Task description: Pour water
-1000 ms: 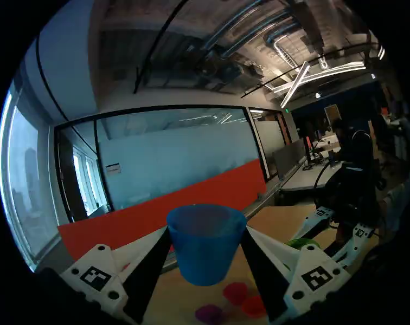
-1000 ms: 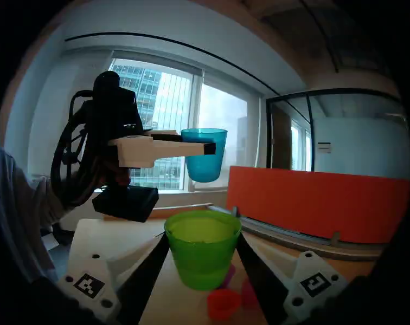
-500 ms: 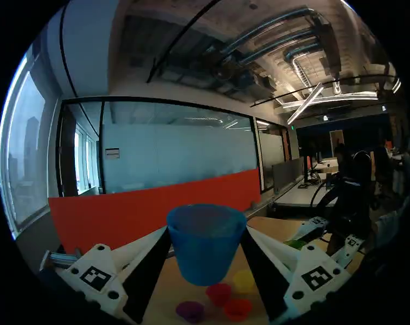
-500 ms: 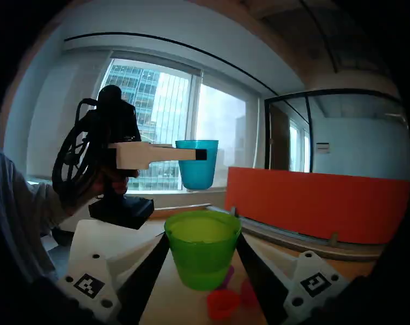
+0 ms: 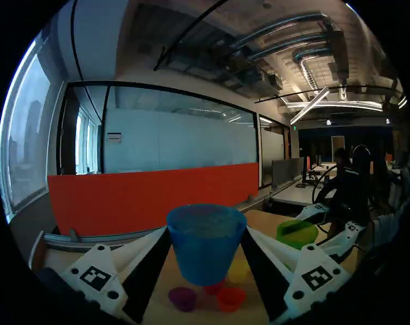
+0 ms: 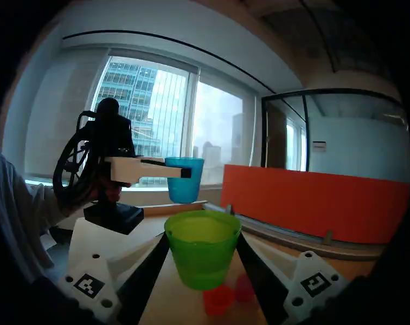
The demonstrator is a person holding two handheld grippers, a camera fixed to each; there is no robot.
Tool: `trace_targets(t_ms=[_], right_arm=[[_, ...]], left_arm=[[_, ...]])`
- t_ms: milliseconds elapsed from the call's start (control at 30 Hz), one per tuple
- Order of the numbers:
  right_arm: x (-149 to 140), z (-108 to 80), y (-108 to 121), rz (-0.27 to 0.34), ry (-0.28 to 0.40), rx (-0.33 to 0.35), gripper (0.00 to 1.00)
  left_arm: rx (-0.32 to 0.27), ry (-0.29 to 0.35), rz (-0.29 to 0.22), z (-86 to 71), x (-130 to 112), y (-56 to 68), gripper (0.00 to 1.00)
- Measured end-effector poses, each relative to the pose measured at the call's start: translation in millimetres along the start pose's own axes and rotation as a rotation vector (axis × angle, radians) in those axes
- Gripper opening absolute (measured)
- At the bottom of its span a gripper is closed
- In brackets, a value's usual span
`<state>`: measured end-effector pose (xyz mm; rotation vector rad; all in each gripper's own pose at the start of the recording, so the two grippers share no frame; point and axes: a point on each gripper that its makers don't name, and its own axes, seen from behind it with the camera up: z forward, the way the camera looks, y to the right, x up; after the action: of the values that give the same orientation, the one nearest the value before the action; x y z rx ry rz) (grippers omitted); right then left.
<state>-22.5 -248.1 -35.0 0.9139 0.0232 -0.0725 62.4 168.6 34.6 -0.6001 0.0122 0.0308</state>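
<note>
A light wooden bench (image 5: 263, 219) carries four small, shallow plastic cups, set close together. In the left gripper view, a purple one (image 5: 182, 298) lies nearest, an orange one (image 5: 230, 298) beside it, a red one (image 5: 212, 287) and a yellow one (image 5: 238, 270) just behind. In the right gripper view, the bench (image 6: 162, 297) bears a red small cup (image 6: 217, 299) and a pinkish one (image 6: 243, 287) next to it.

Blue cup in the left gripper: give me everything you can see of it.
The blue cup looks like a translucent plastic tumbler, tapering from a wide round rim to a narrower base. It is upright, held clear of the table, with the left gripper clamping it on both sides. Whether it holds water cannot be told.
</note>
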Motion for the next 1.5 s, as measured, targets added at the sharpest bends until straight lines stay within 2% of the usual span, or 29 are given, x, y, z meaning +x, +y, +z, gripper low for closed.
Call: trace_targets(t_ms=[367, 600, 967, 1267, 1500], right_arm=[[-9.0, -16.0, 13.4, 0.009, -0.024, -0.028, 0.89], [-16.2, -26.2, 23.7, 0.017, -0.041, -0.047, 0.89], [-26.2, -31.3, 35.5, 0.039, -0.054, -0.058, 0.89], [-48.2, -33.3, 42.3, 0.059, -0.110, -0.046, 0.89], [-74.2, -35.5, 43.4, 0.057, -0.188, -0.028, 0.89]], left_arm=[[0.005, -0.057, -0.034, -13.4, -41.4, -4.8, 0.86], [0.004, -0.100, -0.024, -19.5, -69.7, -2.8, 0.86], [-0.015, -0.161, -0.014, -20.9, -106.1, 4.4, 0.86], [-0.035, -0.229, 0.006, -21.9, -134.5, 8.4, 0.86], [-0.054, -0.301, 0.025, -23.1, -162.1, 13.8, 0.87]])
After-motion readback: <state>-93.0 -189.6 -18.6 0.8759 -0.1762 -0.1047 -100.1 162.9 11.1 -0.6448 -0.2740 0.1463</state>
